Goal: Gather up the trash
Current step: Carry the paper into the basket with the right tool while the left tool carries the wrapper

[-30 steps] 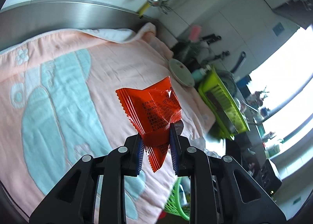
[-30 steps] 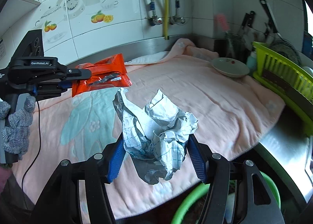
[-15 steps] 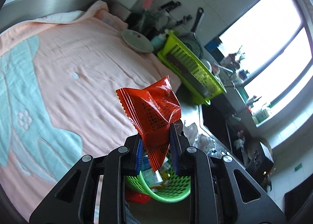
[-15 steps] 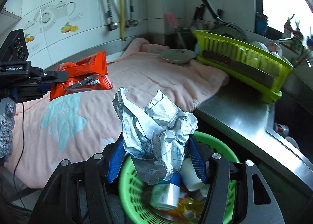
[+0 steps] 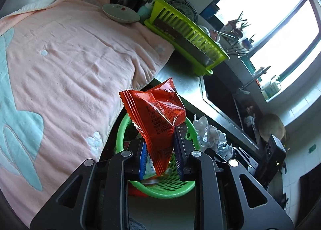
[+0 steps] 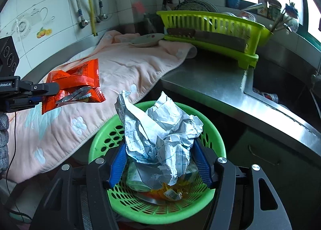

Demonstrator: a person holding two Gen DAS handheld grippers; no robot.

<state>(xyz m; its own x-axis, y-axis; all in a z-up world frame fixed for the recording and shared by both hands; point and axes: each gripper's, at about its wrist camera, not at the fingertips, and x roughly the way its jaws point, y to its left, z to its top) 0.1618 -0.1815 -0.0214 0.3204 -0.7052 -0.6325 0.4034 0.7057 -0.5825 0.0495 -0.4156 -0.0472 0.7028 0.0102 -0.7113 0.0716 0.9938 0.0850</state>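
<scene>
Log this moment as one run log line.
left gripper: shut on red wrapper | right gripper: shut on crumpled paper | both over green basket

Open green basket [image 6: 104, 139] below, counter edge [image 6: 200, 89] close beside.

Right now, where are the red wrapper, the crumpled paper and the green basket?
Red wrapper [image 5: 158, 113]: left wrist view, middle of its printed face.
Crumpled paper [image 6: 160, 135]: right wrist view, centre of the wad.
Green basket [image 6: 212, 127]: right wrist view, far right rim.
</scene>
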